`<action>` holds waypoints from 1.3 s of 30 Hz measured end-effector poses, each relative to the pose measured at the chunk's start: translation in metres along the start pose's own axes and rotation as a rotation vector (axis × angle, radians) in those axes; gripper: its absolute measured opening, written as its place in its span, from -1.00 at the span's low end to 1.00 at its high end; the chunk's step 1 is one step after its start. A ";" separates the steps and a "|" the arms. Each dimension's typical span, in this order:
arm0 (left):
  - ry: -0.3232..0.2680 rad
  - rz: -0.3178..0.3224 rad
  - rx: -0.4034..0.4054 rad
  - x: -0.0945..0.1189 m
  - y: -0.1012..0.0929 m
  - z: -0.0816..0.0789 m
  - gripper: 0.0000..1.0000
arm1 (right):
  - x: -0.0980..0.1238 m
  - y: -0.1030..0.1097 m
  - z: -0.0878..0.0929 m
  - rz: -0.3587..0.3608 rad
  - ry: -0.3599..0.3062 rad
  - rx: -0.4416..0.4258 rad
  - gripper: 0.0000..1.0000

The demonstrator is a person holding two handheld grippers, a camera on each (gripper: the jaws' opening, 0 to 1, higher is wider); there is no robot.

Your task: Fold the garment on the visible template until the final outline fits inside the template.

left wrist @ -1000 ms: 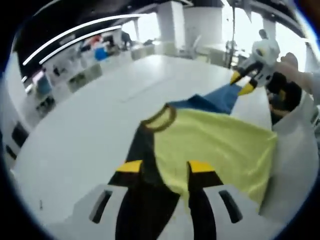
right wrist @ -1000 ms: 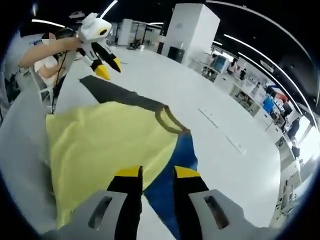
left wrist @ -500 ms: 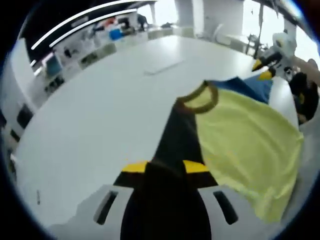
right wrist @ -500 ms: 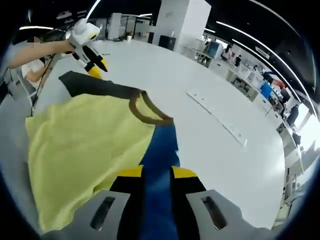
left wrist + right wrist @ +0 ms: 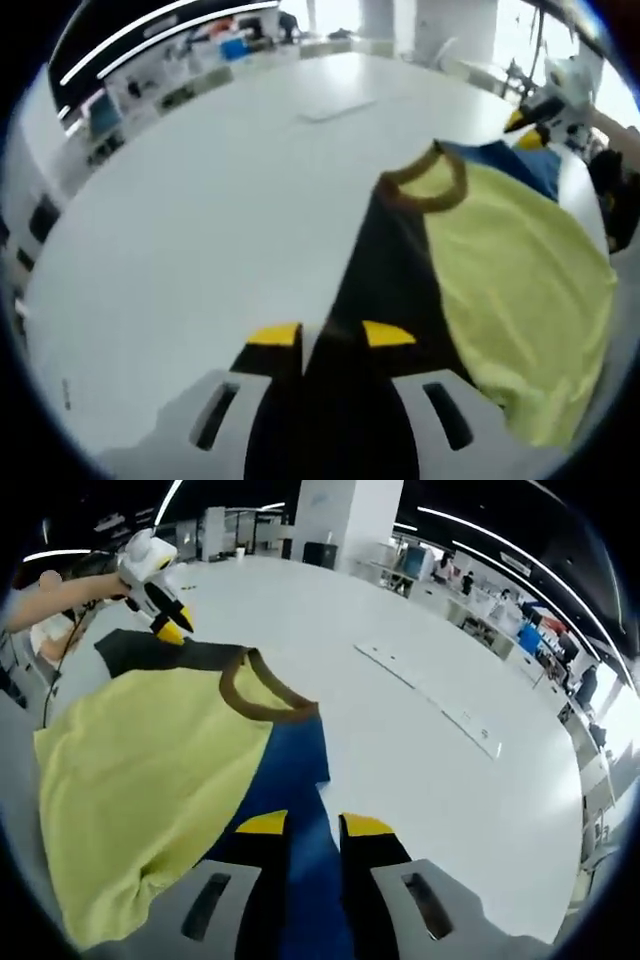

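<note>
Now we have the yellow T-shirt (image 5: 520, 290) spread on the white table (image 5: 180, 220), brown collar (image 5: 428, 182) away from us. Our left gripper (image 5: 331, 334) appears clamped on the black sleeve (image 5: 385, 275), though blur hides the pinch itself; our right gripper (image 5: 303, 825) straddles the blue sleeve (image 5: 290, 770), apparently pinching it. Soft, light knit like this will sag and drag, so we judge sleeve hems the best holds.

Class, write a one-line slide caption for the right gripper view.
Right gripper straddles the blue sleeve of a yellow shirt on a white table; left gripper reaches the black sleeve.
</note>
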State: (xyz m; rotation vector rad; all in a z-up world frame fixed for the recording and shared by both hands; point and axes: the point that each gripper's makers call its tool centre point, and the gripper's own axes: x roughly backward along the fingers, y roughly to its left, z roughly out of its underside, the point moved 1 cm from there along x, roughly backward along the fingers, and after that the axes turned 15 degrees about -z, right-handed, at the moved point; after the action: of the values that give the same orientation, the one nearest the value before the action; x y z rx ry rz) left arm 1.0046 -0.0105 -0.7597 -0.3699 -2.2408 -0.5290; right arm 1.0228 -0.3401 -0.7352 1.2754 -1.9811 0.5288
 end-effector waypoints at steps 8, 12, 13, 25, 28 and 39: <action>0.023 0.020 0.022 -0.003 -0.002 0.003 -0.79 | -0.013 0.002 0.002 -0.032 0.017 -0.011 -0.71; 0.032 0.019 0.014 -0.001 -0.002 0.005 -0.92 | -0.015 0.004 0.001 -0.044 0.019 -0.011 -0.83; 0.034 0.018 0.009 0.000 -0.002 0.005 -0.97 | -0.015 0.005 0.000 -0.045 0.020 -0.004 -0.87; 0.045 -0.015 -0.022 0.000 0.002 0.003 -1.00 | -0.009 -0.002 0.004 -0.013 0.056 0.024 -0.97; 0.040 -0.038 -0.018 -0.001 0.007 0.000 -1.00 | -0.006 -0.013 0.006 0.020 0.056 0.015 -0.97; 0.003 -0.092 0.006 -0.010 0.022 -0.018 -1.00 | -0.011 -0.046 -0.003 0.086 0.051 0.019 -0.97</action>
State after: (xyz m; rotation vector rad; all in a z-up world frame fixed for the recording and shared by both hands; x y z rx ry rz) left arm 1.0323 -0.0011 -0.7507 -0.2638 -2.2640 -0.5704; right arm 1.0685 -0.3509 -0.7432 1.1807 -1.9990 0.6171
